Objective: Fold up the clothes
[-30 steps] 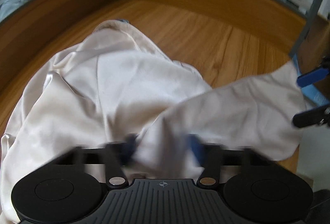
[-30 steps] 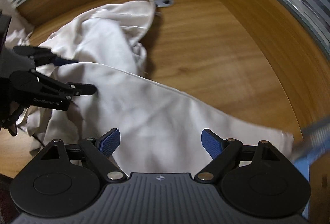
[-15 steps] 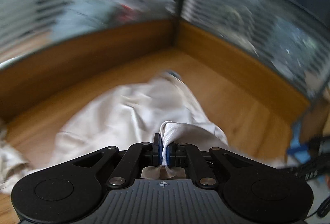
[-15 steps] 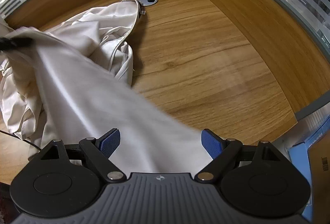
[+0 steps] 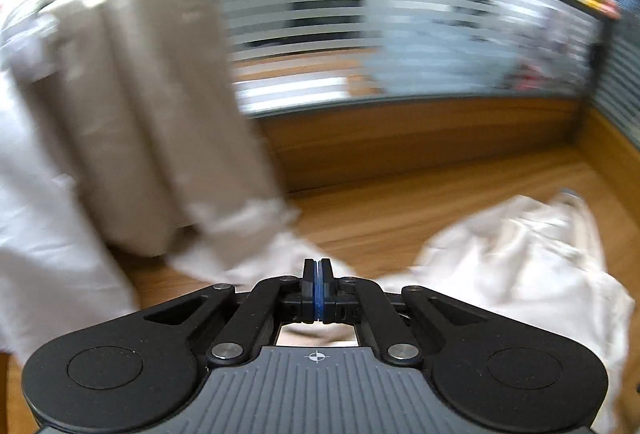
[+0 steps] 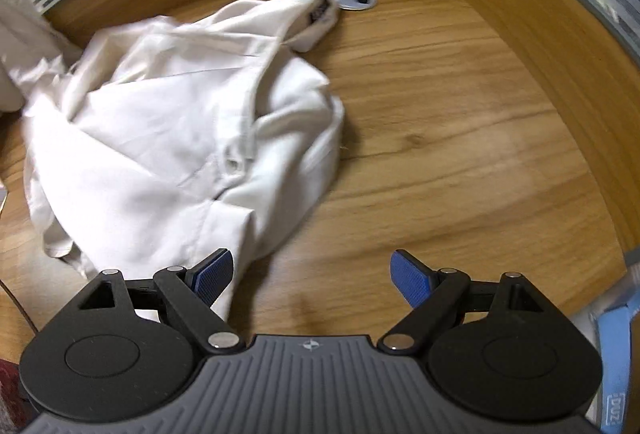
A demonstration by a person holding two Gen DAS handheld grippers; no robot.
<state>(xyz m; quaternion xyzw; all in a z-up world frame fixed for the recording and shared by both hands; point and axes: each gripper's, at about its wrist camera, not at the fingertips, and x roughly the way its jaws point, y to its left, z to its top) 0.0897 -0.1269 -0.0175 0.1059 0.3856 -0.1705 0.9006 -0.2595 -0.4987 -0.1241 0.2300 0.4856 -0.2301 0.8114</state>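
Crumpled cream-white cotton shirt (image 6: 180, 138) heaped on wood-grain counter (image 6: 460, 162), left-centre. Left tongs (image 5: 319, 284) fully closed, pads together, no cloth seen between. Right tongs (image 6: 308, 274) wide open, empty, w/ left pad over shirt hem.

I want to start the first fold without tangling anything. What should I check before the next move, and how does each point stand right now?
1. Left tool shut: ok. Whether cloth is pinched between its pads: cannot tell, the picture is blurred.
2. Right tool open and empty: ok.
3. White shirt spread flat: not ok, it lies crumpled in a heap.
4. Bare desk beside the shirt for spreading: ok.
5. Shirt collar clear of the metal cable cap: not ok, the collar end lies against it.
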